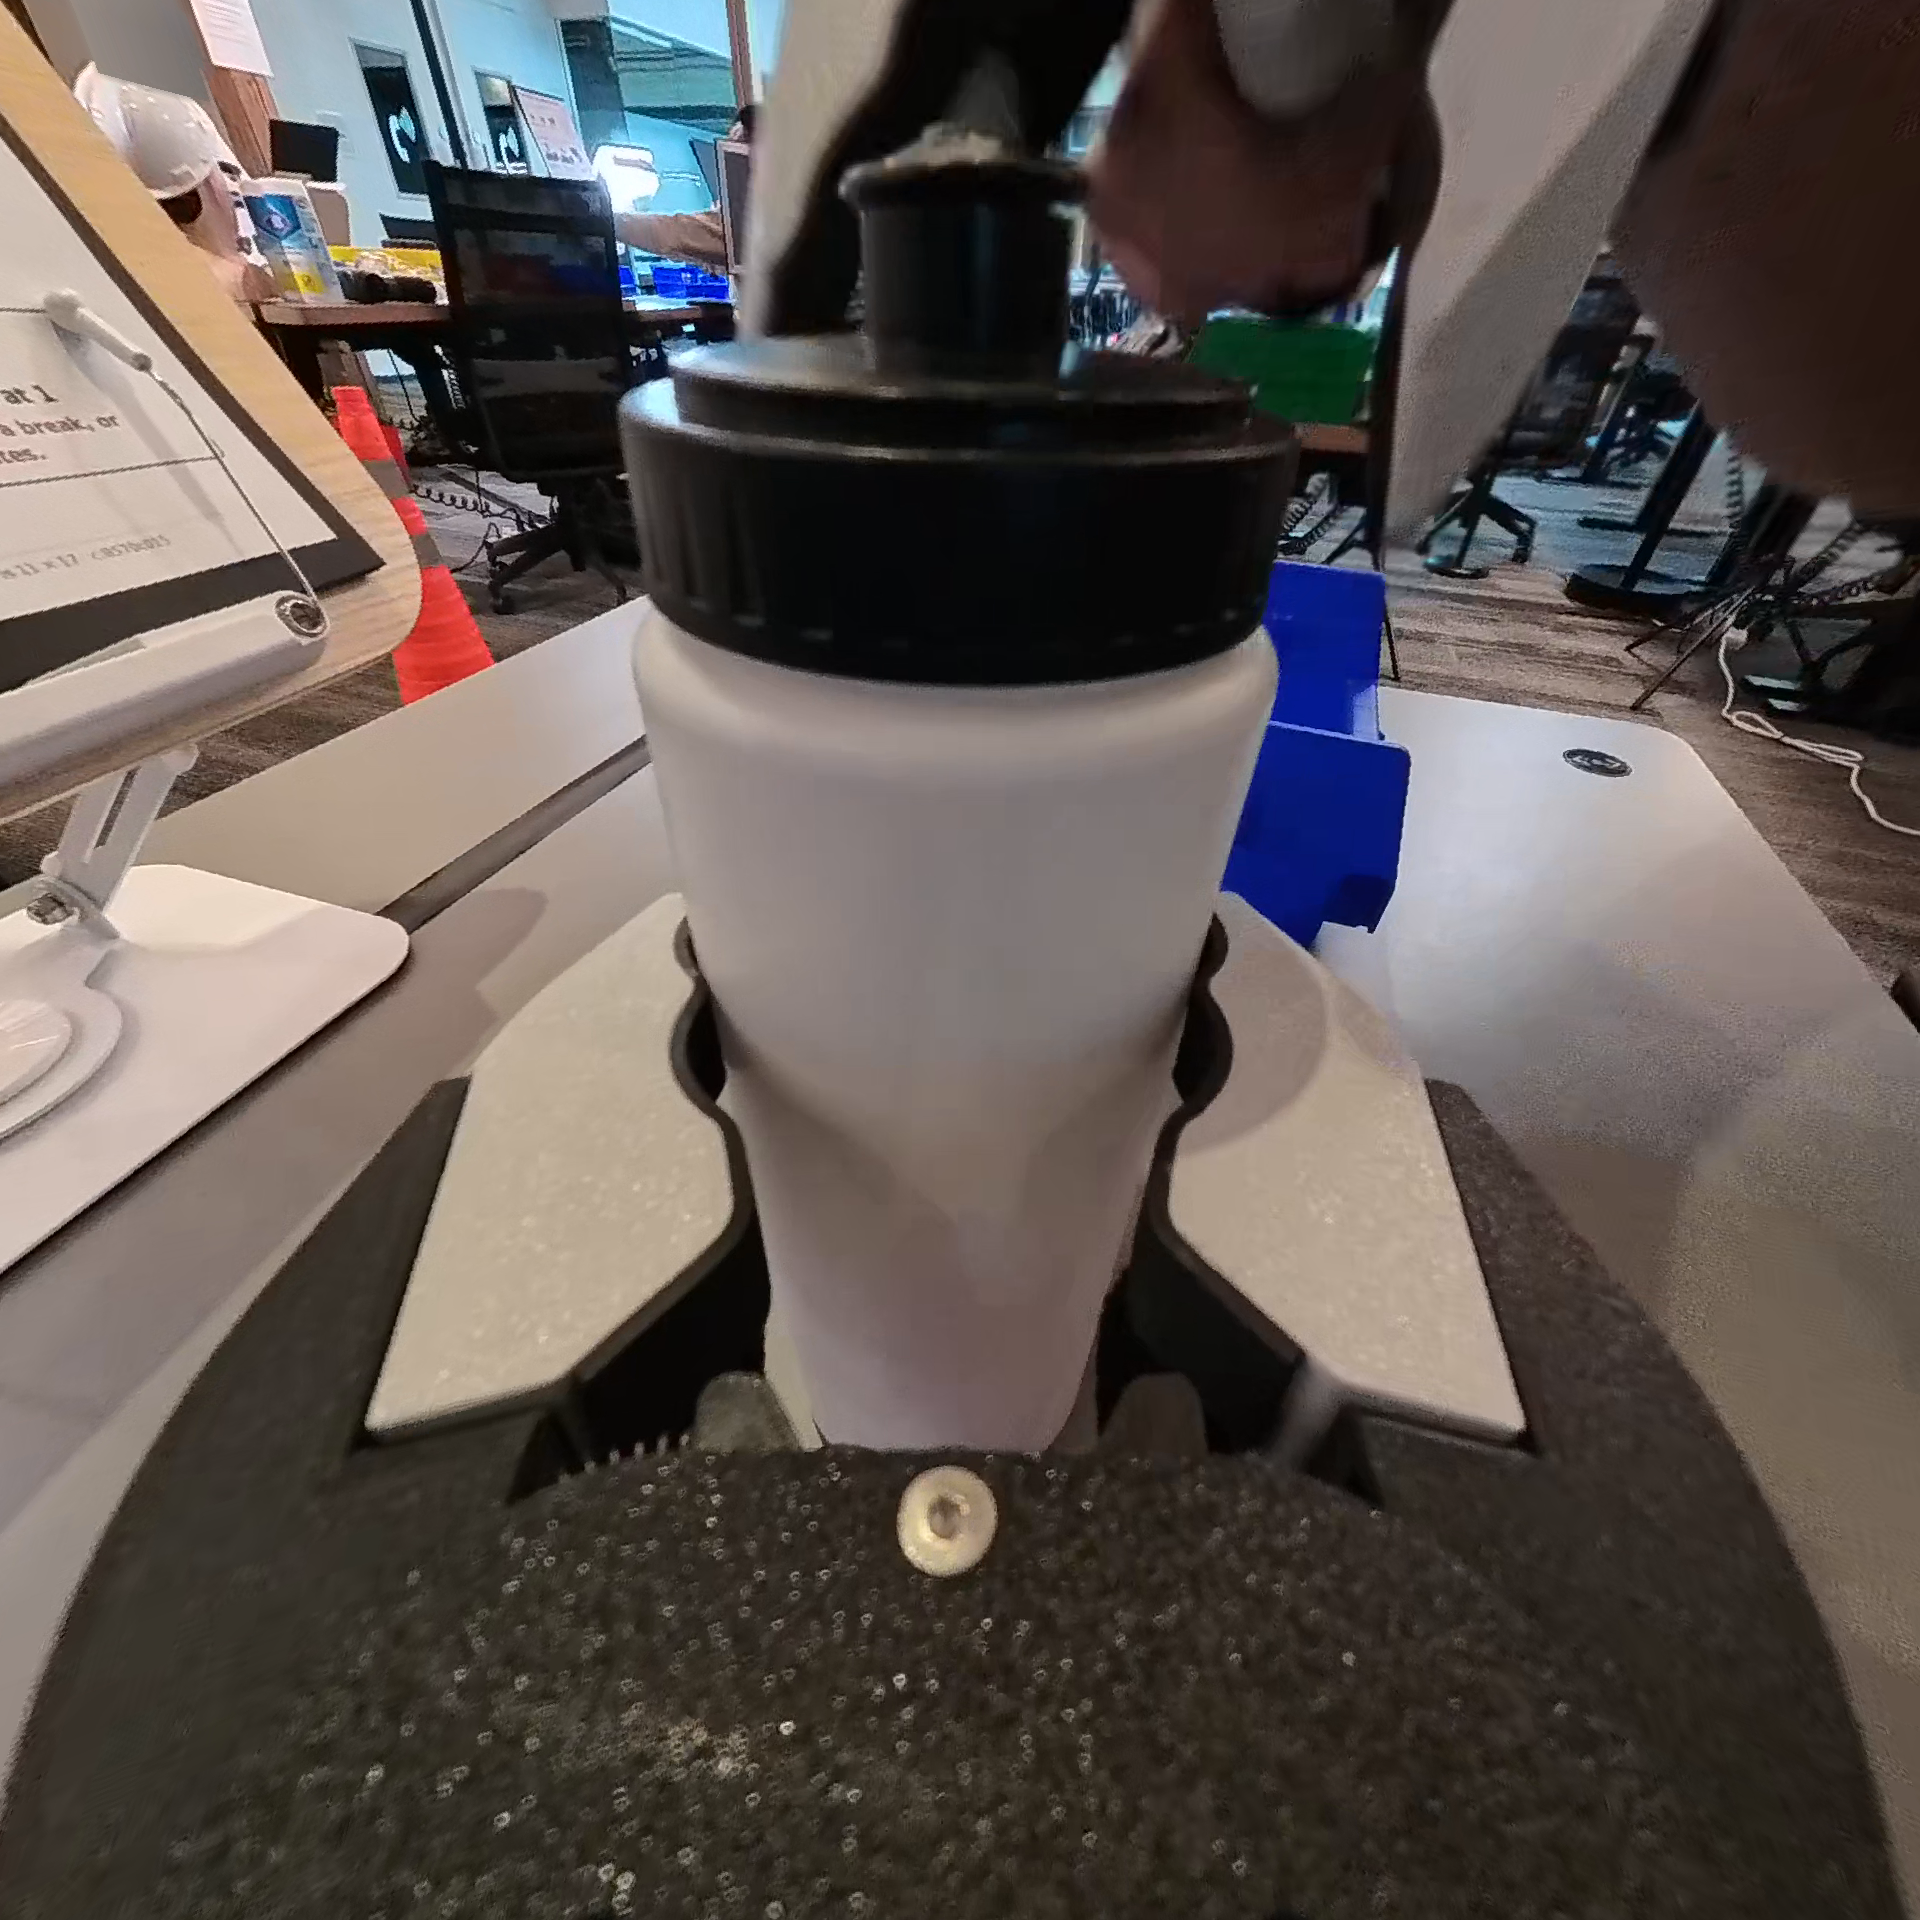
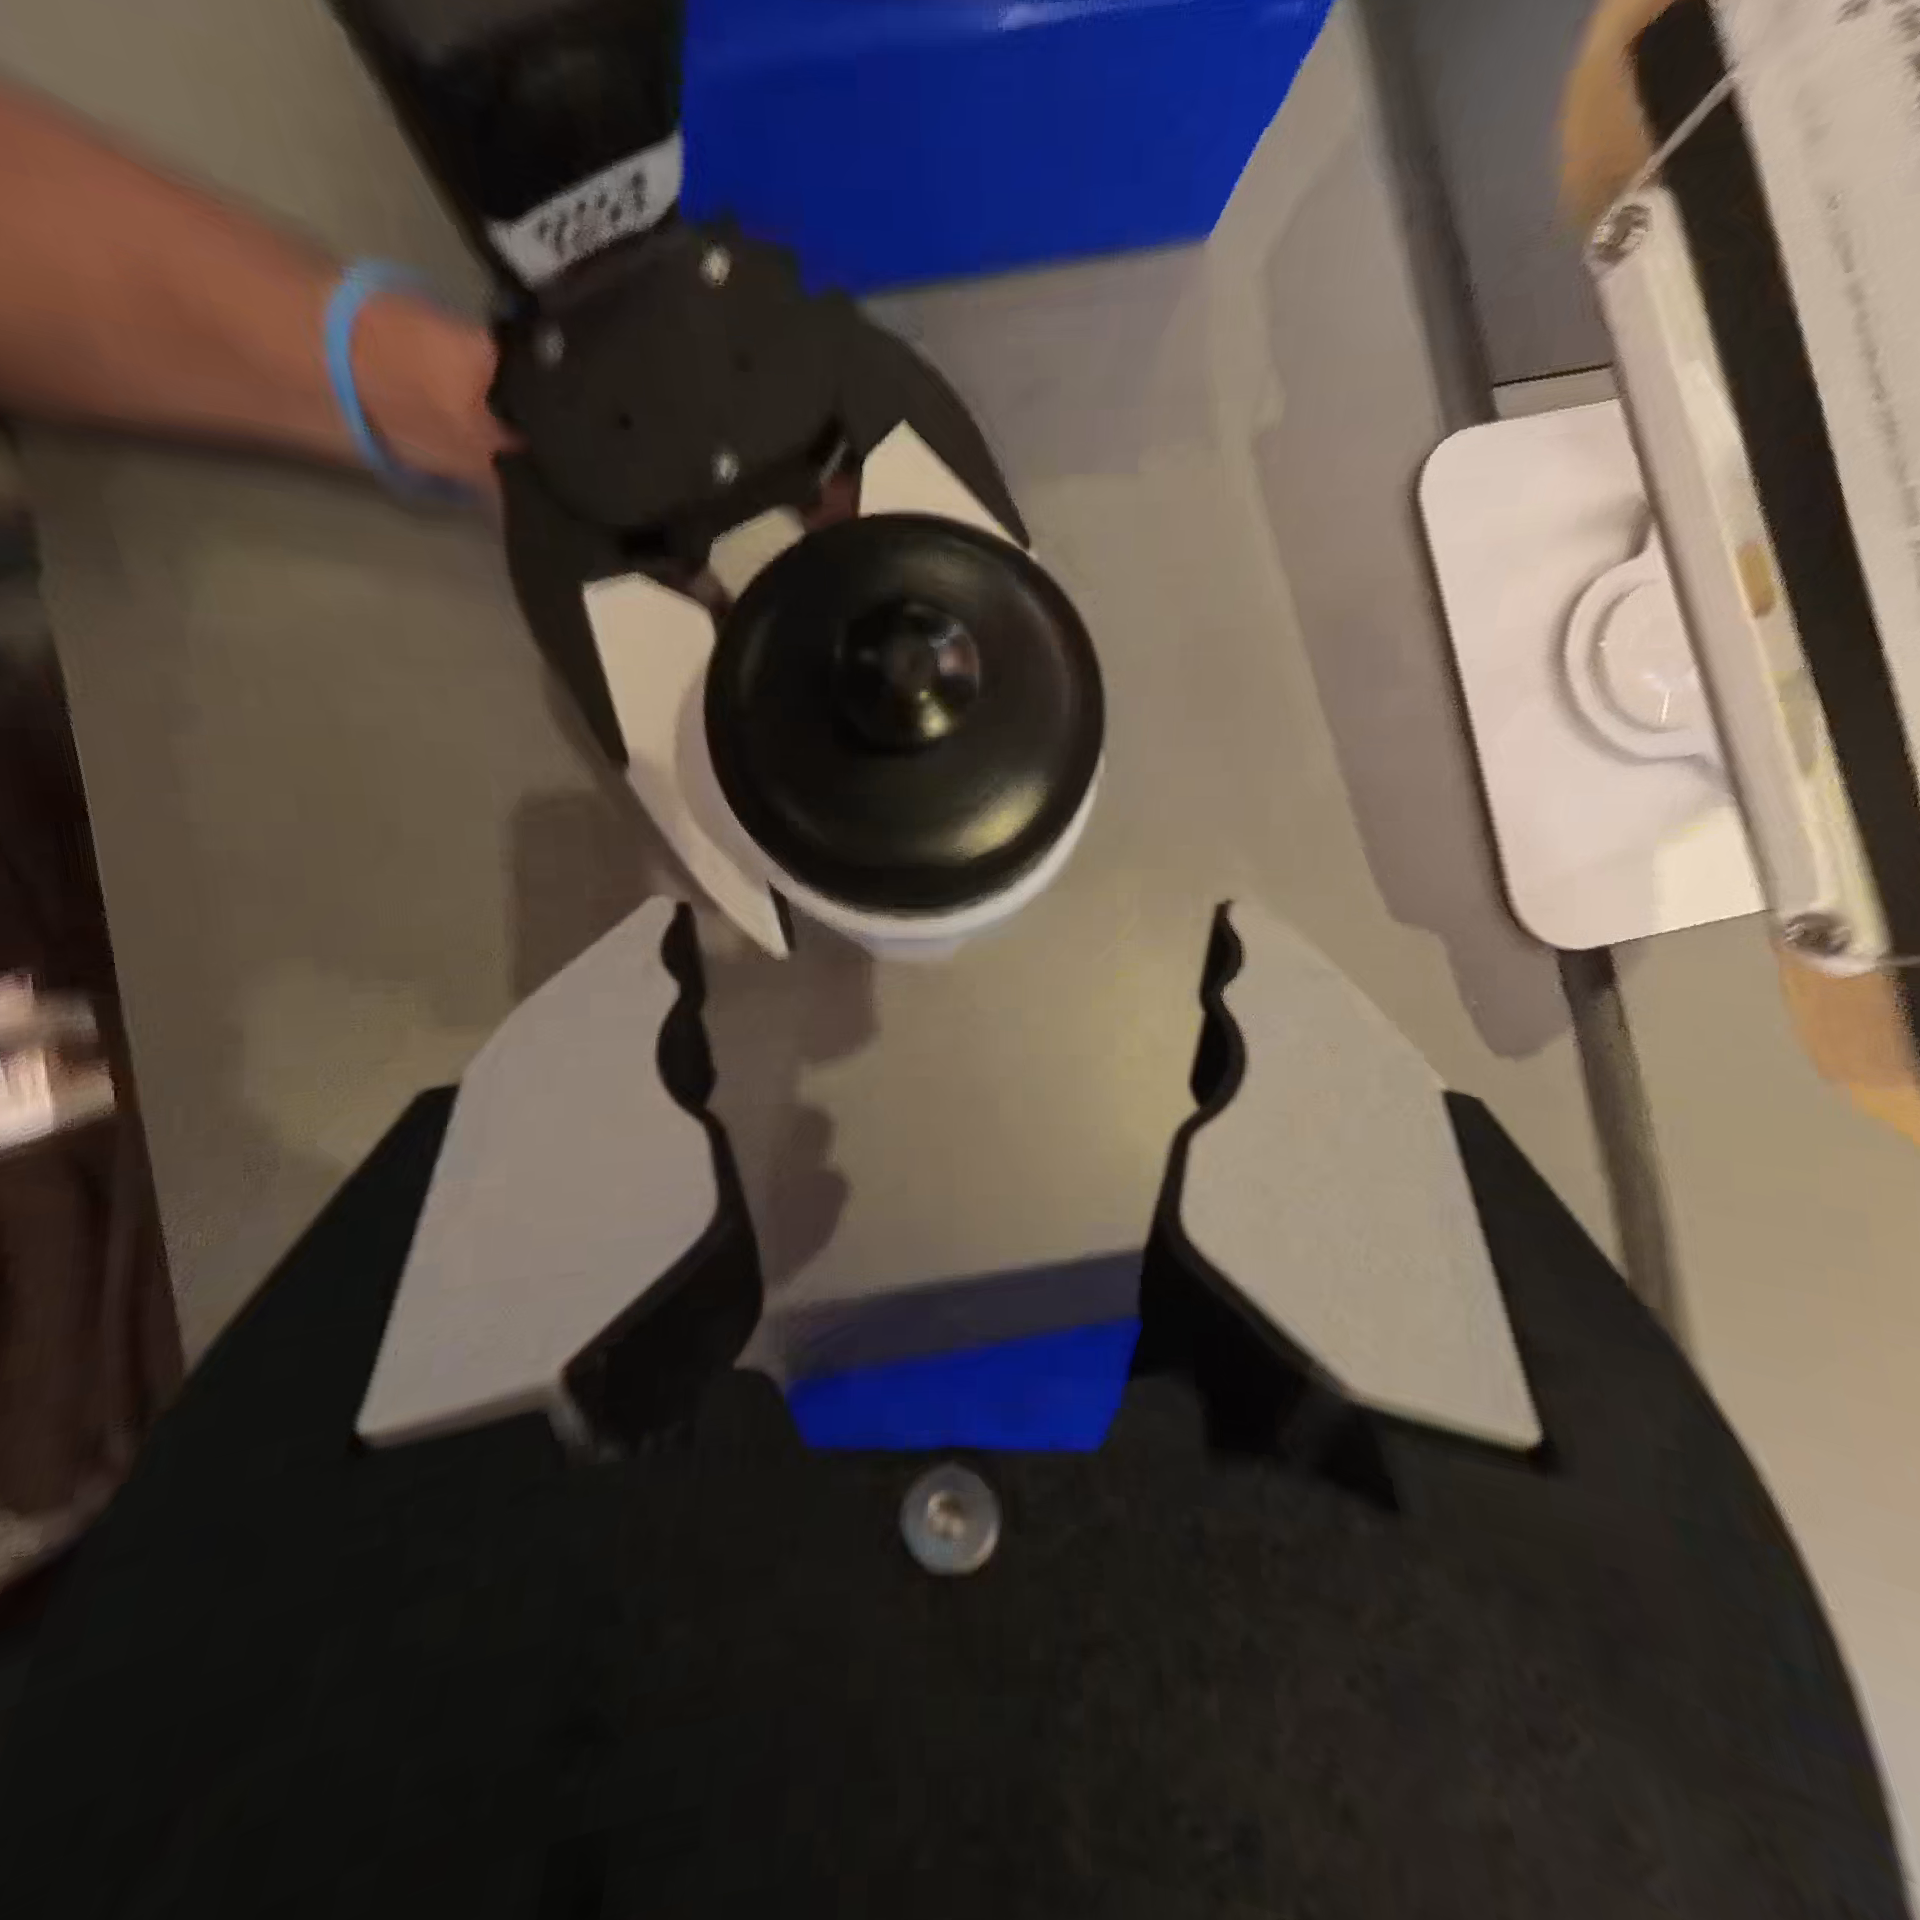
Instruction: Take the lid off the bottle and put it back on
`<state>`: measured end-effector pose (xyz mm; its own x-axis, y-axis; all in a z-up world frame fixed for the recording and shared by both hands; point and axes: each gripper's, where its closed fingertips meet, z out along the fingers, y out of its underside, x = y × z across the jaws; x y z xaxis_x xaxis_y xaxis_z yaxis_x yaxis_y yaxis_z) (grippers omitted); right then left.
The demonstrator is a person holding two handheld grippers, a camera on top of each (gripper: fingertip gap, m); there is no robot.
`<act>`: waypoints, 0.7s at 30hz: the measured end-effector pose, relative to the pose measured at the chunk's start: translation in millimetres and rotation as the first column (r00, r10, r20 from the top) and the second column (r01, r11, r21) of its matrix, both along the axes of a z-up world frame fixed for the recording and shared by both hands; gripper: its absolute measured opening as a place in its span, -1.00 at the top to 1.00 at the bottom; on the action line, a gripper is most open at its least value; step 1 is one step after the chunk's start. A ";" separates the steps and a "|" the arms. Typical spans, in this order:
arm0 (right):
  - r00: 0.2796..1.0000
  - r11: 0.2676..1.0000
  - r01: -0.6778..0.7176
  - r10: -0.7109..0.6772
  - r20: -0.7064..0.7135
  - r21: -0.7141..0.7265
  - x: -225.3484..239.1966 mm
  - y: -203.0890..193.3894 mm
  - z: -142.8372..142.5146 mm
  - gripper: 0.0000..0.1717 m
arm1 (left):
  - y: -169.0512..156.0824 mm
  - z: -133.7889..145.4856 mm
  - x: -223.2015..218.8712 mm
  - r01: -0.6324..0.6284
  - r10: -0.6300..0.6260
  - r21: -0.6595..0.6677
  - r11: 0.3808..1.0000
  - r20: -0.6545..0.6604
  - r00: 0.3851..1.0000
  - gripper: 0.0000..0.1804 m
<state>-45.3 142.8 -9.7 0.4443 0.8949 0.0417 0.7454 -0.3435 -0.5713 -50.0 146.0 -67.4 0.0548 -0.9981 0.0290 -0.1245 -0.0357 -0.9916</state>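
Note:
A white bottle (image 1: 956,935) with a black screw lid (image 1: 956,520) and a spout stands upright between my left gripper's (image 1: 951,997) fingers. Both pads press on its sides, so the left gripper is shut on the bottle. The right wrist view looks straight down on the lid (image 2: 904,717), which sits on the bottle (image 2: 935,925), with a left finger (image 2: 665,727) against the bottle's side. My right gripper (image 2: 951,925) is wide open and empty, hovering above the lid and touching nothing. It shows blurred at the top of the left wrist view, with the hand (image 1: 1247,177) that holds it.
A blue bin (image 1: 1320,790) stands just behind the bottle on the grey table (image 1: 1610,1039); it also shows in the right wrist view (image 2: 966,135). A white stand with a framed sheet (image 1: 156,520) is on the left. Orange cones (image 1: 426,582) stand on the floor beyond.

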 end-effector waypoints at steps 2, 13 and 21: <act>0.981 0.986 -0.165 0.163 0.108 0.017 7.1 2.3 14.7 -0.07 | -0.2 -0.1 0.2 0.002 -0.002 0.000 1.000 0.000 1.000 0.05; 0.710 0.809 -0.564 0.578 0.402 -0.167 -22.6 -0.2 12.3 0.14 | -0.6 -0.6 2.3 0.017 -0.017 -0.003 1.000 -0.002 1.000 0.05; 0.684 0.808 -0.573 0.562 0.465 -0.133 -22.9 6.8 11.4 0.20 | -1.3 -1.2 2.8 0.016 -0.016 -0.001 1.000 -0.006 1.000 0.05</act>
